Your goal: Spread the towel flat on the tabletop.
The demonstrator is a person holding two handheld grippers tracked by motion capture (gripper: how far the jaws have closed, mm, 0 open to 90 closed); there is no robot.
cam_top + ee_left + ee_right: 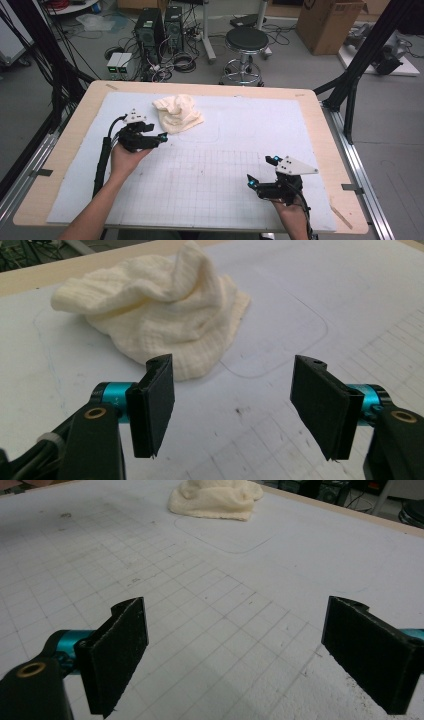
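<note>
A crumpled cream cloth (177, 113) lies in a heap on the white mat (240, 130), toward the back left. My left gripper (159, 133) is just left of the cloth's near edge, open, with nothing between its jaws. In the left gripper view the cloth (160, 310) sits a short way beyond the open gripper (235, 405). My right gripper (261, 170) hovers over the gridded part of the mat near the front right, open and empty. In the right gripper view the cloth (215, 497) lies far ahead of the open gripper (250, 657).
The mat carries a printed grid (200, 175) and a drawn rounded outline (225, 540) beside the cloth. The wooden table rim (320, 130) surrounds the mat. Beyond the table stand a stool (246, 42), computer towers (150, 30), cables and a cardboard box (327, 22).
</note>
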